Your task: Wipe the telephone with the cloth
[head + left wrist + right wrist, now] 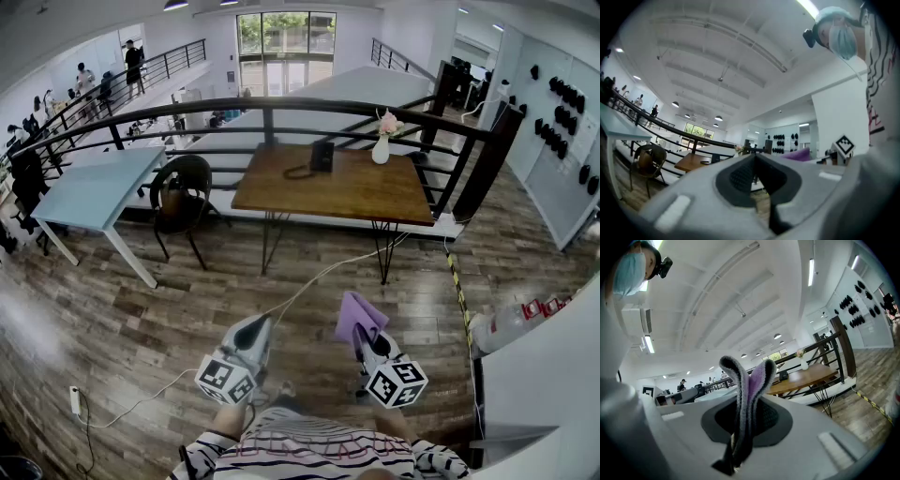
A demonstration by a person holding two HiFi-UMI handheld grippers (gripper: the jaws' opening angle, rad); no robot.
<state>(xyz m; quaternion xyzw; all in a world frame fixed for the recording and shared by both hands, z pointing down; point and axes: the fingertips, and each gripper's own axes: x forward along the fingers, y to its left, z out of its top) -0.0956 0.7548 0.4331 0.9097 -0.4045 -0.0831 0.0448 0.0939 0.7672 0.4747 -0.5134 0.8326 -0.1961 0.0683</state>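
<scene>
Over at the left, a pale blue table is standing on the plank floor, with a dark chair sitting just beside its right end. Nearer the person, the left gripper is hovering low over the floor with its two fingers pressing together along their whole length, and nothing is lying between them. A white cable is trailing across the floor past this gripper toward the wooden table.

The telephone is sitting at the far edge of that wooden table, a little left of the middle, with what looks like its coiled cord lying on the surface just to its left, though it is too small to be sure. The phone is lying well apart from both pairs of fingers, across an open stretch of floor.

To the right, the right gripper is pinching the purple cloth. The cloth is standing up from between the fingers in a folded loop, grey on its outer face and purple inside, and is spilling forward over the tips. Farther right on the wooden table, a white vase with a pink flower is standing near the far edge, close to the railing.
</scene>
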